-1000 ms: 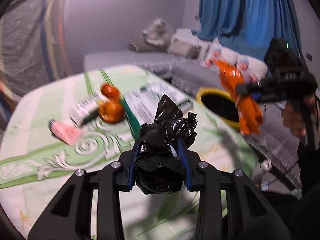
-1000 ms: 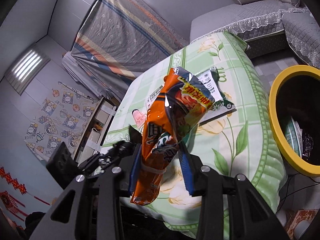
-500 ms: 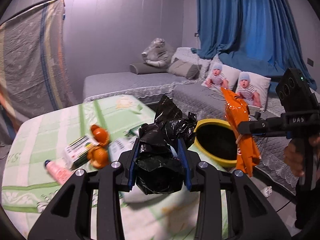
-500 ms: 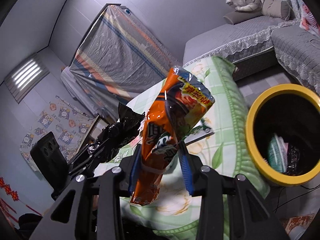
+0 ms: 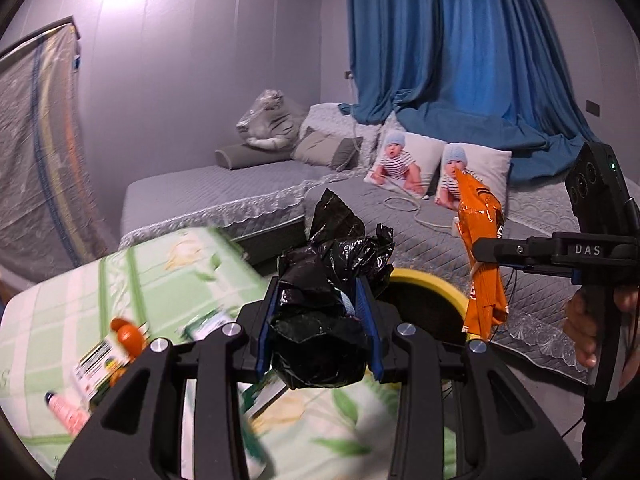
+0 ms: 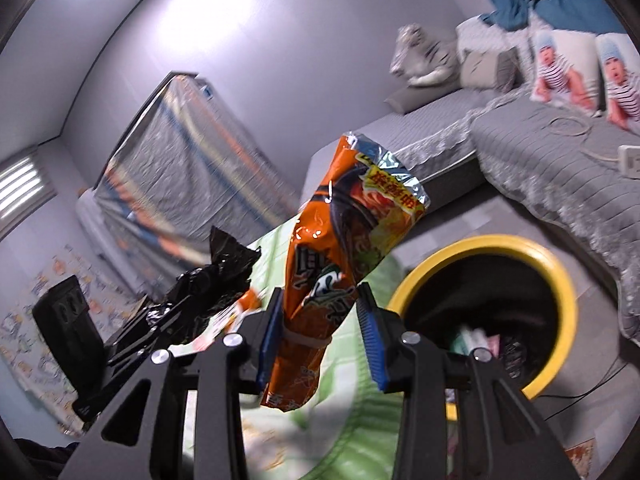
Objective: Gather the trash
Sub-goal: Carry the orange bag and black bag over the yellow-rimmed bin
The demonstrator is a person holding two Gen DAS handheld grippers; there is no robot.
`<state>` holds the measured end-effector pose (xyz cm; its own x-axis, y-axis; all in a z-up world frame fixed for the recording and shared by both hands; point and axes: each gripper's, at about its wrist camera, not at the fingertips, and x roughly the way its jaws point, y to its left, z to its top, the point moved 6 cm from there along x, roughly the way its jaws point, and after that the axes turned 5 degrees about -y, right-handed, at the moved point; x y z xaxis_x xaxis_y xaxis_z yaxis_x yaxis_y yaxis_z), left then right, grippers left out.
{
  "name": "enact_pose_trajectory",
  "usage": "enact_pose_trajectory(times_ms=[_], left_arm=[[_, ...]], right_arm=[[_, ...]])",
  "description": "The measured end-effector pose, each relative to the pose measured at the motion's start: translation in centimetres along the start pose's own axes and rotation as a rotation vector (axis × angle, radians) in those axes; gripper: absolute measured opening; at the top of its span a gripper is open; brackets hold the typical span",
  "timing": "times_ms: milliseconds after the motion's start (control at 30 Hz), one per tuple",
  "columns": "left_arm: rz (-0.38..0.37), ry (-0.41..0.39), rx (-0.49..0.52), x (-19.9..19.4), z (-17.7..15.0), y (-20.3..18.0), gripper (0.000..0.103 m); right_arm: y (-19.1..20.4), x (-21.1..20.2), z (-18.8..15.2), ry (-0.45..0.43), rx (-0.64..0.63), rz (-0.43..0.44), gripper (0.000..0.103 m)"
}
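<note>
we've got the left gripper [image 5: 318, 320] clamped on a crumpled black plastic bag [image 5: 326, 312] and the right gripper [image 6: 320, 336] pinching an orange snack wrapper [image 6: 340, 256], both near the yellow-rimmed bin [image 6: 560, 280]. risk: letting go early drops them on the green tablecloth [image 5: 168, 276] or floor.

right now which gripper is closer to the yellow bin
Right, by a small margin. The right gripper holds the orange snack packet beside the yellow bin rim. The left gripper, clamping the black plastic bag, is over the table edge behind it.
</note>
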<state>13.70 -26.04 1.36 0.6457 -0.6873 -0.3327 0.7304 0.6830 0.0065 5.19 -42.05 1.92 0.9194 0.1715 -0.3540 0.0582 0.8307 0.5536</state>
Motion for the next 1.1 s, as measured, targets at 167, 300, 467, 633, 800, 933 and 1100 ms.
enact_pose_trajectory(times_ms=[167, 300, 467, 633, 800, 933, 1100], left_arm=[[-0.033, -0.017, 0.021, 2.7, 1.3, -2.3, 0.034], [-0.056, -0.013, 0.019, 4.5, 1.8, -3.8, 0.034], [-0.069, -0.014, 0.029, 6.4, 2.0, -5.2, 0.034], [-0.069, 0.031, 0.017, 10.0, 1.6, -6.1, 0.034], [-0.080, 0.112, -0.013, 13.6, 0.0, -6.1, 0.034], [-0.077, 0.158, -0.029, 15.9, -1.3, -6.1, 0.035], [-0.083, 0.218, -0.060, 18.2, -3.0, -6.0, 0.035]], right_arm=[[-3.1, -0.3, 1.2, -0.052, 0.005, -0.076, 0.035], [-4.9, -0.1, 1.4, -0.068, 0.007, -0.119, 0.035], [-7.3, 0.7, 1.0, -0.059, 0.020, -0.159, 0.035], [-9.9, 2.0, 0.5, -0.034, 0.051, -0.203, 0.035], [-12.4, 3.3, -0.6, -0.002, 0.075, -0.261, 0.035], [-14.2, 4.2, -1.6, 0.017, 0.074, -0.321, 0.035], [-16.0, 5.5, -2.7, 0.058, 0.108, -0.338, 0.035]])
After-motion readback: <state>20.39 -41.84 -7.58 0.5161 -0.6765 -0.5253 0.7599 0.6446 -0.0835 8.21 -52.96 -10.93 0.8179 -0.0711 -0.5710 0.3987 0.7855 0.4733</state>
